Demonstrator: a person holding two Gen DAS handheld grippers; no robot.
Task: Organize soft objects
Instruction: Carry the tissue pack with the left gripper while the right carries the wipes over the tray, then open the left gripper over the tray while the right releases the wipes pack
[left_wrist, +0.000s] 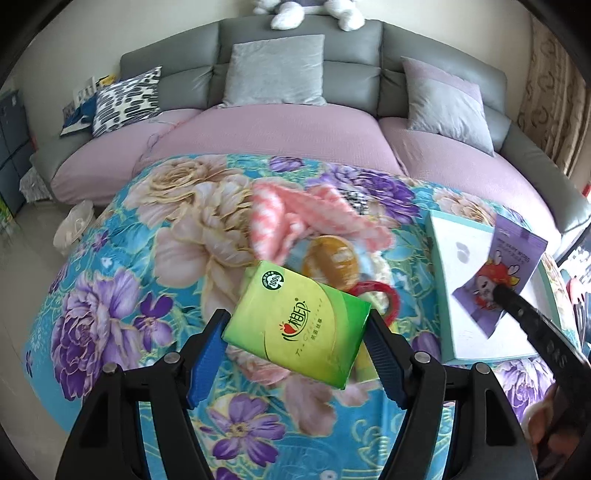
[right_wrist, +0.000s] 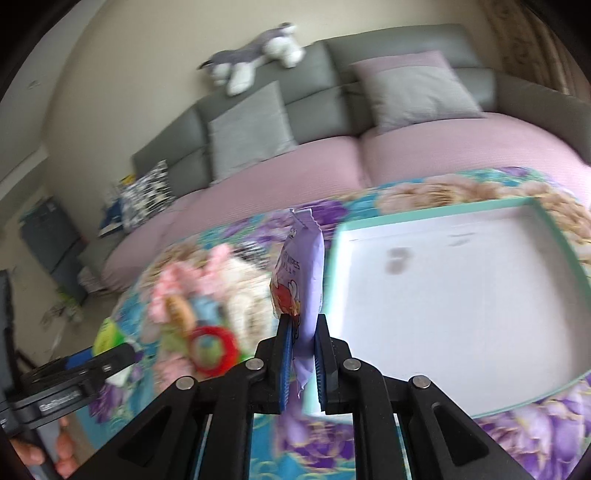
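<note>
Two hand-held grippers work above a floral blanket (left_wrist: 110, 258). Nearest, the left hand-held gripper (left_wrist: 295, 332) clamps a green tissue pack (left_wrist: 295, 325) by its two short ends, jaws spread wide, the pack's long axis running across between the blue pads and tilted, its far-left corner highest. The right hand-held gripper (right_wrist: 303, 332), nearly closed, pinches a purple wipes packet (right_wrist: 301, 280) by its lower edge; the packet stands upright, long axis pointing up and away, at the left rim of a white tray with a teal rim (right_wrist: 546, 206). Beyond lie a red ring (left_wrist: 388, 299), an orange toy (left_wrist: 332, 262) and a pink knitted cloth (left_wrist: 295, 218). Farther back, a grey sofa (left_wrist: 295, 37) with lilac seat covers carries cushions (left_wrist: 273, 70); a plush dog (right_wrist: 255, 55) lies on its backrest.
</note>
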